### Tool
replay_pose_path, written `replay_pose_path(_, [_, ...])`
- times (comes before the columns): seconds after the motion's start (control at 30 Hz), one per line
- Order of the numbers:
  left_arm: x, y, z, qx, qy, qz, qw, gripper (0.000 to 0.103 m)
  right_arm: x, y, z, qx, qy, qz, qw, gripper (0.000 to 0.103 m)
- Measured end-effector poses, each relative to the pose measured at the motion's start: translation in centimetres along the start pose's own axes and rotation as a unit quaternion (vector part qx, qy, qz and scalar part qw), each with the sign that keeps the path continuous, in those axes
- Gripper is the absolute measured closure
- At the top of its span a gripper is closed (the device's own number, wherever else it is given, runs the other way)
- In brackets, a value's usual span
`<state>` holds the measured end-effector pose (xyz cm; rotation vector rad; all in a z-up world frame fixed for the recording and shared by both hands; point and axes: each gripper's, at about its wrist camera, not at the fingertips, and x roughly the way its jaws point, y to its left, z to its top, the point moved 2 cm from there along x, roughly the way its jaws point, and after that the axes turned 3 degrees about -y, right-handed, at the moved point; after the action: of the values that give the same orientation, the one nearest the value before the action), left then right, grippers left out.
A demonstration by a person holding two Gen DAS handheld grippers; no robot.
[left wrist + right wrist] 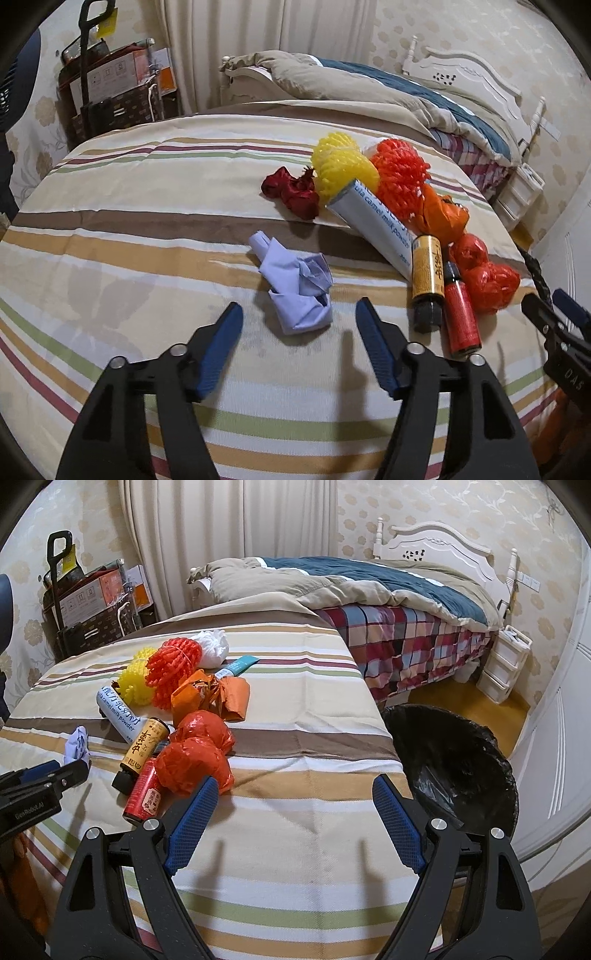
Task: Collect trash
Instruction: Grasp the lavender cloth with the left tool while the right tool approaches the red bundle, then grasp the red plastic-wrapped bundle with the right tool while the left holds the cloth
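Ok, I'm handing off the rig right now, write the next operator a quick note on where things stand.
Left gripper: open, empty, just short of the crumpled lilac paper.
Right gripper: open, empty, over bare striped cover, beside the red plastic bag.
Bin: black-lined, past the cover's right edge; nothing clearly visible inside.
Left to collect: lilac paper, red bag, two bottles, milk powder tube, yellow net and orange net, orange wrapper, dark red wad, white wad, teal sachet.
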<state>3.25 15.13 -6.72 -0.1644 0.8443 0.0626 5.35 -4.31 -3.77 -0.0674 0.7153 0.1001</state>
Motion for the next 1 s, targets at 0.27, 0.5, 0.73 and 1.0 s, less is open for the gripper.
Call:
replay_pose_path(0.27, [1.1, 0.6, 0.8, -0.016, 0.007, 0.021, 0.9996, 0.046, -0.2, 0.4, 0.0, -0.002, -0.002, 0.003, 1.0, 0.02])
replay_pose_path(0.5, [0.7, -0.3, 0.3, 0.021, -0.002, 0.018, 0.9996, 0.068, -0.1, 1.0, 0.5, -0.009, -0.005, 0.012, 1.0, 0.02])
replay_pose_path(0.73, [-1.1, 0.4, 0.3, 0.02, -0.032, 0.027, 0.9989, 0.068, -0.3, 1.9, 1.0, -0.015, -0.014, 0.023, 1.0, 0.02])
replay_pose_path(1.0, [-2.8, 1.1, 0.7, 0.018, -0.062, 0.042, 0.997, 0.068, 1.0, 3.8, 1.7, -0.027, -0.008, 0.04, 0.999, 0.02])
